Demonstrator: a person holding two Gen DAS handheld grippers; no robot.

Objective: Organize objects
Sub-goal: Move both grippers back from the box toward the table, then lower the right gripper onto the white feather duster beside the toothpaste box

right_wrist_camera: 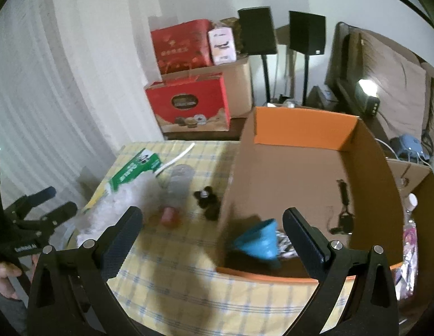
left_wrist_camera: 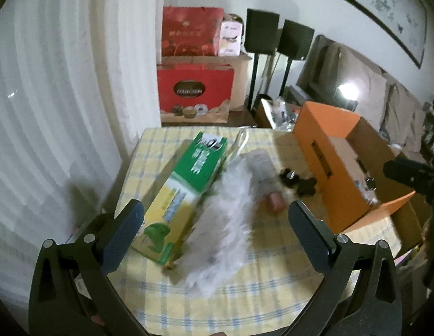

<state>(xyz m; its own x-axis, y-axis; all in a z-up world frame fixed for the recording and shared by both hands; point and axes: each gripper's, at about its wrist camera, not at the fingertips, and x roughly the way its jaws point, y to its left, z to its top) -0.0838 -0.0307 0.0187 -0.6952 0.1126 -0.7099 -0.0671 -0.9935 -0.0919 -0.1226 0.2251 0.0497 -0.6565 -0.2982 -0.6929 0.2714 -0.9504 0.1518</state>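
On the yellow checked tablecloth [left_wrist_camera: 245, 294] lies a green and yellow carton [left_wrist_camera: 183, 190], with a white fluffy duster [left_wrist_camera: 222, 224] leaning against it. Beside them are a clear bottle [left_wrist_camera: 261, 165] with a red cap [left_wrist_camera: 275, 203] and a small black object [left_wrist_camera: 296, 183]. My left gripper [left_wrist_camera: 217, 232] hangs open above the carton and duster, holding nothing. An open orange box [right_wrist_camera: 301, 128] contains a blurred blue funnel [right_wrist_camera: 259, 240] and a black tool [right_wrist_camera: 343, 215]. Over the box's near left corner, my right gripper [right_wrist_camera: 214, 238] is open and empty. Carton [right_wrist_camera: 133, 170], duster [right_wrist_camera: 119, 204] and bottle [right_wrist_camera: 177, 187] lie to its left.
Red gift boxes [left_wrist_camera: 194, 92] and a cardboard box are stacked behind the table, next to two black speakers [left_wrist_camera: 261, 30] on stands. A white curtain [left_wrist_camera: 63, 98] hangs on the left and a covered sofa [left_wrist_camera: 371, 84] stands at the right. Bottles and packets [right_wrist_camera: 410, 224] sit right of the orange box.
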